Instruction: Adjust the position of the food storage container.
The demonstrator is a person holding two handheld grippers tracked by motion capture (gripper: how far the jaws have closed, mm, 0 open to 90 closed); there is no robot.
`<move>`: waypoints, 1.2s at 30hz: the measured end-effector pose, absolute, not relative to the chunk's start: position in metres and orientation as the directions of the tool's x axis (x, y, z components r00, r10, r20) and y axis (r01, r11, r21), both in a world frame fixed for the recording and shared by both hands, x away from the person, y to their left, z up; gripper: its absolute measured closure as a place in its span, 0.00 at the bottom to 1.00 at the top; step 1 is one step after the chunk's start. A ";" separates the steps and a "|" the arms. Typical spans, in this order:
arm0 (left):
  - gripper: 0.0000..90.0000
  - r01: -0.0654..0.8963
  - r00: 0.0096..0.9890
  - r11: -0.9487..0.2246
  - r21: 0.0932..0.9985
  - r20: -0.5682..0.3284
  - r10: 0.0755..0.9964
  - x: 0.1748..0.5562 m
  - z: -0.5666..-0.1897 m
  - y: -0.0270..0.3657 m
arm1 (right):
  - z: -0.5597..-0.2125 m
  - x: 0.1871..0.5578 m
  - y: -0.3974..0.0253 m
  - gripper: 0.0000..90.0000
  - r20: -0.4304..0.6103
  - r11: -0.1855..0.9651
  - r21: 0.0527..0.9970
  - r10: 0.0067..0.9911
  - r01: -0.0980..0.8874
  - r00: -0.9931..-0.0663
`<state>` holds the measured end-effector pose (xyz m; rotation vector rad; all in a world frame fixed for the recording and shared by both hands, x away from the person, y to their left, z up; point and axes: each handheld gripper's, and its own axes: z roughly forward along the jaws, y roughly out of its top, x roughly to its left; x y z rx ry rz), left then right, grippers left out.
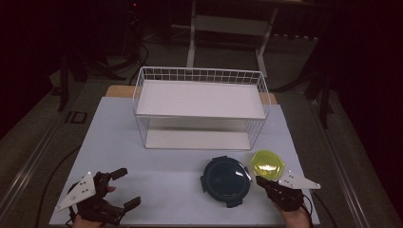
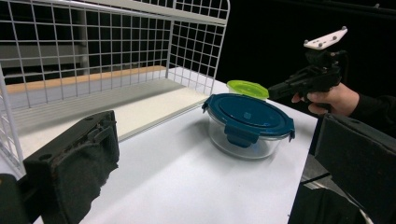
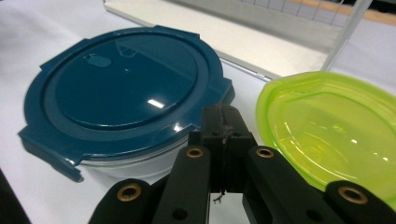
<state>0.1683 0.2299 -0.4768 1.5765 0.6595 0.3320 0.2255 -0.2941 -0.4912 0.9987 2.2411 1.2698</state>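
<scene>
Right gripper (image 1: 261, 181) sits at the near right of the table (image 1: 157, 180), jaws pressed together on nothing, tip in the gap between two tubs. The blue-lidded glass tub (image 1: 226, 180) lies just to its left, the green tub (image 1: 267, 164) just ahead-right; both are round, upright, with no long axis. Left gripper (image 1: 127, 189) waits well apart, jaws wide.

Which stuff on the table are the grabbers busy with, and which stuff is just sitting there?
Busy with:
- right gripper, shut, beside the containers
- blue-lidded glass container
- green-lidded container

Just sitting there:
- white wire shelf rack
- left gripper, open, holding nothing
</scene>
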 end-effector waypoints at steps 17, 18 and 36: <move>0.00 0.214 0.793 -0.006 0.977 -0.170 0.585 0.168 -0.477 0.229 | -0.500 0.232 -0.284 1.00 0.037 0.356 0.836 0.724 0.418 -0.689; 0.00 0.215 0.793 -0.007 0.977 -0.170 0.585 0.168 -0.477 0.228 | -0.500 0.232 -0.284 1.00 0.037 0.356 0.836 0.724 0.418 -0.689; 0.00 0.222 0.800 -0.013 0.975 -0.175 0.574 0.169 -0.478 0.227 | -0.505 0.241 -0.269 1.00 0.047 0.359 0.823 0.728 0.439 -0.684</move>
